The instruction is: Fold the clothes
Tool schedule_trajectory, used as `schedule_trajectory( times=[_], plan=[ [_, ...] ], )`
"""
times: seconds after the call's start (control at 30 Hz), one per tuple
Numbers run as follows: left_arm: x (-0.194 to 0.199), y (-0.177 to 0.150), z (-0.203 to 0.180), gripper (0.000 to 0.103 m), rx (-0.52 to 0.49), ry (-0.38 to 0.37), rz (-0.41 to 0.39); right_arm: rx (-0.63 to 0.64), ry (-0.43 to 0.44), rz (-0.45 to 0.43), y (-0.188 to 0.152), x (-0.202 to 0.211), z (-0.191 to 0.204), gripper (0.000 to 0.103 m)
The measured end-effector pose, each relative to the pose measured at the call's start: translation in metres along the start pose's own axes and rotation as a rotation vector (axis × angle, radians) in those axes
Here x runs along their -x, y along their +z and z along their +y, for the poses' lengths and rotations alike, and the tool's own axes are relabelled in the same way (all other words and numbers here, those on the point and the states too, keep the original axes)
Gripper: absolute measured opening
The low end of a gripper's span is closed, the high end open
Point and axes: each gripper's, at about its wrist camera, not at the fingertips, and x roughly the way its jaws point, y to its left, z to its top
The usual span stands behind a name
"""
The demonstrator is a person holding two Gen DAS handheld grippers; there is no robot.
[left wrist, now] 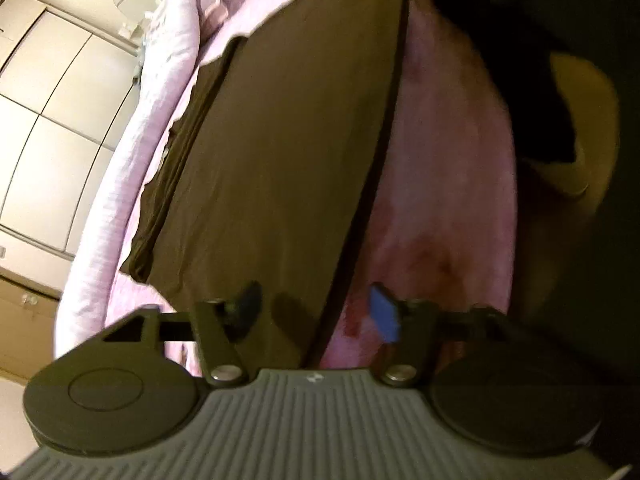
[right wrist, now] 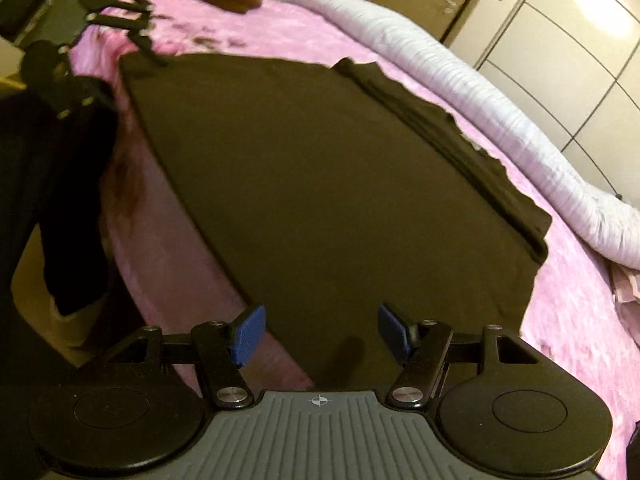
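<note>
Both jaws of each hand-held gripper stand apart with nothing clamped: the left hand-held gripper [left wrist: 316, 312] and the right hand-held gripper [right wrist: 320, 330] hover just over the near edge of the dark garment [right wrist: 320, 184]. Ahead of them spreads the pink bed [right wrist: 280, 28], with a pale rolled duvet [right wrist: 460, 76] beyond. Folding looks partly done: one side is already turned in along the far edge, leaving a flat panel; crosswise folds seem left. Its long axis runs between the two hand-held grippers, along the bed's near edge.
</note>
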Motion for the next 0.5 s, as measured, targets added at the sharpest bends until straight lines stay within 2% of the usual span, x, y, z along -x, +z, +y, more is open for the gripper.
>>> schedule_trajectory(
  times=[0.13,0.23,0.4,0.5],
  plan=[
    [0.005,0.002,0.021,0.027,0.128,-0.075,-0.009,0.044,-0.028,0.011,-0.006,-0.001,0.005,0.065],
    [0.015,0.004,0.030,0.006,0.173,-0.100,-0.047,0.080,-0.036,-0.011,-0.007,-0.001,0.012,0.065],
    [0.021,0.011,0.056,0.004,0.286,-0.108,-0.082,0.200,-0.007,-0.086,0.004,-0.008,0.038,0.065],
    [0.018,0.016,0.073,0.004,0.347,-0.111,-0.094,0.279,-0.020,-0.125,0.013,-0.021,0.057,0.066]
  ],
)
